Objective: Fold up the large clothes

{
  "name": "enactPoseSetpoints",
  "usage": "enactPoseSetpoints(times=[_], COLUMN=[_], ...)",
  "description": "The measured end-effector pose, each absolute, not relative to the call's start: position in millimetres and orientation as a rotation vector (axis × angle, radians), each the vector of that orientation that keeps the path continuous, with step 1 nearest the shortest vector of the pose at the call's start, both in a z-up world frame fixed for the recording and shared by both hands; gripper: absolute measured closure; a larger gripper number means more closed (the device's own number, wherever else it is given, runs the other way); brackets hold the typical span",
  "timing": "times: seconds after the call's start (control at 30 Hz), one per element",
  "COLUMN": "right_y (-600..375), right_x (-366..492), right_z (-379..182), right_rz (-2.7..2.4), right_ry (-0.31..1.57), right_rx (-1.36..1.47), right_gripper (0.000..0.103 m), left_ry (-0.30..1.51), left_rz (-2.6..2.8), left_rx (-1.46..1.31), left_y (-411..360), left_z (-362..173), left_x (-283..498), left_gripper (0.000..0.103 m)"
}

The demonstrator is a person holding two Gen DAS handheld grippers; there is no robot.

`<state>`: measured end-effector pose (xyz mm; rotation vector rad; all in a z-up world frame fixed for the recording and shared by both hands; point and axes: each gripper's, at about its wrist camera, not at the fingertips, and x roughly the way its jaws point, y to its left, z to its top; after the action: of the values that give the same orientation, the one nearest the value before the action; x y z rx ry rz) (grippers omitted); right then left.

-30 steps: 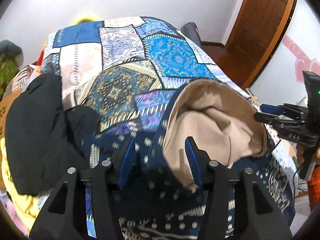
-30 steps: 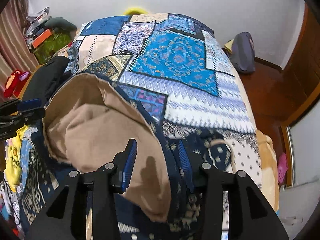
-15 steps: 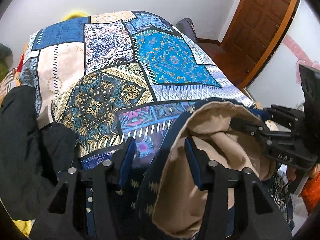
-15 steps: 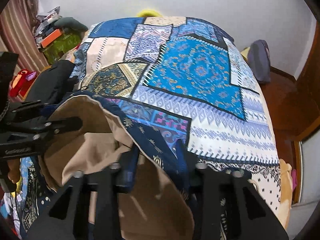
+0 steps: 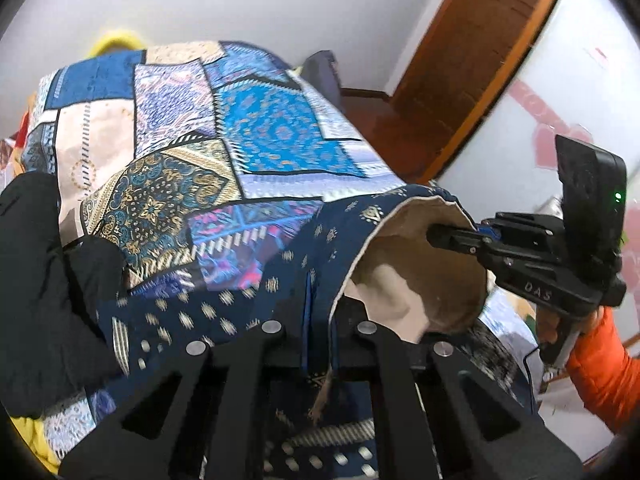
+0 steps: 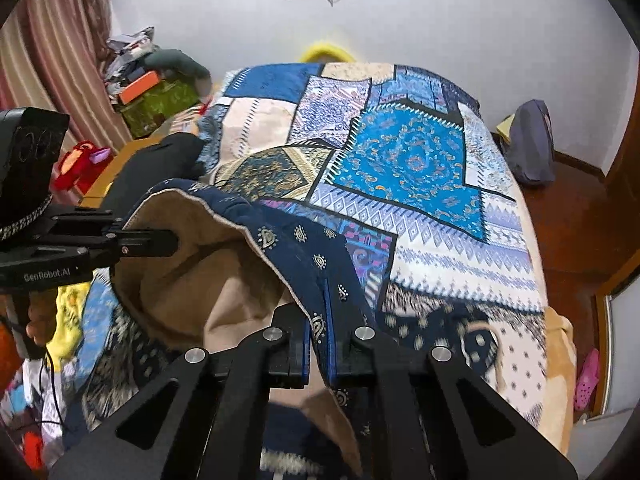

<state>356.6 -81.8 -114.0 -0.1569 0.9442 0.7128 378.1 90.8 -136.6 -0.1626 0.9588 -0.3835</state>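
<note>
A large navy patterned garment (image 5: pixel 256 304) with a tan lining (image 5: pixel 416 280) is held up over the bed. My left gripper (image 5: pixel 320 332) is shut on its hem edge. My right gripper (image 6: pixel 318 332) is shut on the navy hem (image 6: pixel 304 248), tan lining (image 6: pixel 208 280) hanging to its left. Each gripper shows in the other's view: the right one (image 5: pixel 444 236) at the garment's far rim, the left one (image 6: pixel 160 242) at the opening's left rim.
A patchwork blue bedspread (image 5: pixel 256 136) (image 6: pixel 400 160) covers the bed ahead. A black garment (image 5: pixel 36 264) lies at the bed's left. A grey bag (image 6: pixel 532 144) sits on the floor by the wooden door (image 5: pixel 480 60). Clutter and a curtain (image 6: pixel 52 60) stand at left.
Both grippers went from open around the garment's rim to shut on the hem. The garment's edge has been lifted up off the bed between them.
</note>
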Motion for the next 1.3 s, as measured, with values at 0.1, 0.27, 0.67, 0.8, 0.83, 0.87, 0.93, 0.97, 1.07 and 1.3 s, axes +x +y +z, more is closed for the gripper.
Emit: enactPoseSetpoints(times=[0.1,0.27,0.67,0.8,0.83,0.87,0.93,0.97,1.07,1.3], right_y=[-97.4,-116.6,-129.8,-138.6,-141.2,-144.6,-149.9,-153.2,-156.4,-135.8], right_x=[333.2,297.3,246.8,237.8,236.2,234.2,232.3,232.2,237.1,269.2], right_z=[-108.8,-107.4,-96.8,-85.4,-82.9,-78.6,-72.4,-67.6,-59.5,-83.0], right_rz=[0.727,0.753,0.755,0.749,0.747,0.745,0.738,0.732,0.715,0.685], right_ry=[0.952,0.974,1.026,1.005,0.999,0.988,0.964,0.948,0.921,0.982], right_rx=[-0.15,-0.128,-0.155,-0.156,-0.153,-0.145,-0.132,-0.122,-0.099,-0.063], right_gripper=[0.098,0.097,0.091,0.087,0.086,0.082,0.078,0.077,0.076,0.075], left_ry=[0.959,0.984,1.02,0.983,0.967,0.948,0.913,0.897,0.862,0.9], left_rz=[-0.407,-0.417,-0.405,-0.407,-0.404,-0.398,-0.377,-0.366,-0.342,-0.287], left_rx=[-0.157,-0.117,-0.04,-0.032,-0.03,-0.024,-0.01,-0.01,-0.021,-0.073], left_y=[83.5,70.0,52.8,52.0,52.5,52.9,54.0,55.9,62.9,71.6], left_z=[-130.3,-134.1,-145.0,-129.9,-124.4,-117.6,-105.3,-98.9,-86.6,-104.6], left_x=[352.3,313.0,247.5,232.2,228.8,225.3,222.2,222.3,229.4,270.1], left_gripper=[0.097,0.097,0.089,0.069,0.066,0.065,0.064,0.064,0.057,0.054])
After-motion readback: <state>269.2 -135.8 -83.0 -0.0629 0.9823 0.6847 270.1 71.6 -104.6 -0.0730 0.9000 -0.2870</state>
